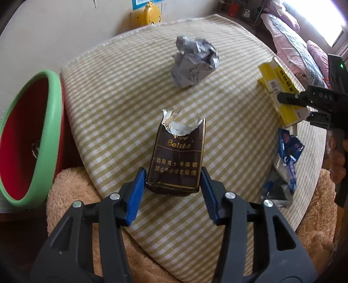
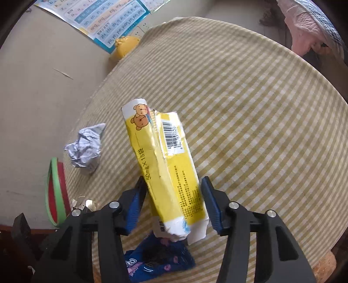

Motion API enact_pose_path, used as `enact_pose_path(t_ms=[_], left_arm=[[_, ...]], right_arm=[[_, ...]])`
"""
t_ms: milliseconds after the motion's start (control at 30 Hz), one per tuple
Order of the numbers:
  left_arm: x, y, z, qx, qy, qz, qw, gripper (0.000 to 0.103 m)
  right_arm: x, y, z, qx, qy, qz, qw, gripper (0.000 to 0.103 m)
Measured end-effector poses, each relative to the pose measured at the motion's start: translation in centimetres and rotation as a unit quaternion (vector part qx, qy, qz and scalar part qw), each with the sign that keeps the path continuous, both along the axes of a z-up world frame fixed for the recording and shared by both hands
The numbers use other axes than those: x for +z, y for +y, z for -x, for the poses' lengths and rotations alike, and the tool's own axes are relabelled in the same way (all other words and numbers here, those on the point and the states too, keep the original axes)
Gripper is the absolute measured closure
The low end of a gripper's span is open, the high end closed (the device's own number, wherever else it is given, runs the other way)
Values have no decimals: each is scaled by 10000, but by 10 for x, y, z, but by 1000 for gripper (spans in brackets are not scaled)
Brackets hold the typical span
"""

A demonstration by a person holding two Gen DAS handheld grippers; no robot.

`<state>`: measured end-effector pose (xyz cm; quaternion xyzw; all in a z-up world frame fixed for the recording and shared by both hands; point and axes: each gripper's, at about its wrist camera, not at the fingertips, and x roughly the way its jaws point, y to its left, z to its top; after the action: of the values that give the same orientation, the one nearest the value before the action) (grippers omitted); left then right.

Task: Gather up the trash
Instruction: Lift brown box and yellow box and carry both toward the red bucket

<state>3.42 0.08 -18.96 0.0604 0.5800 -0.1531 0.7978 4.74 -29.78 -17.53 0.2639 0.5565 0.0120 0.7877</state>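
My left gripper [image 1: 173, 179] is shut on a torn brown cigarette pack [image 1: 177, 156], held over the checked cloth [image 1: 121, 104]. My right gripper [image 2: 171, 196] is shut on a flattened yellow medicine box [image 2: 165, 156], lifted above the cloth; it also shows in the left wrist view [image 1: 280, 91]. A crumpled grey paper ball [image 1: 193, 61] lies further back on the cloth, also in the right wrist view [image 2: 84, 148]. A blue snack wrapper [image 1: 285, 163] lies near the right edge, and shows under the box in the right wrist view [image 2: 158, 259].
A red bin with a green rim [image 1: 52, 113] stands left of the table, something small and shiny inside it. A beige plush cushion [image 1: 69, 196] lies under the cloth's near edge. A yellow toy [image 1: 150, 15] sits at the wall. Bedding [image 1: 293, 37] lies at far right.
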Motion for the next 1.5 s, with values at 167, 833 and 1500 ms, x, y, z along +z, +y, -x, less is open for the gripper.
enact_pose_path(t_ms=[167, 833, 1500], left_arm=[[24, 5, 2, 44, -421, 32, 9991, 55], [136, 18, 9, 341, -2010, 425, 9781, 55], [134, 49, 14, 707, -2168, 504, 9724, 55]], right_arm=[[46, 9, 20, -55, -694, 273, 9972, 72], [119, 65, 99, -85, -1880, 522, 9807, 75], [138, 115, 97, 504, -2118, 895, 9719, 75]])
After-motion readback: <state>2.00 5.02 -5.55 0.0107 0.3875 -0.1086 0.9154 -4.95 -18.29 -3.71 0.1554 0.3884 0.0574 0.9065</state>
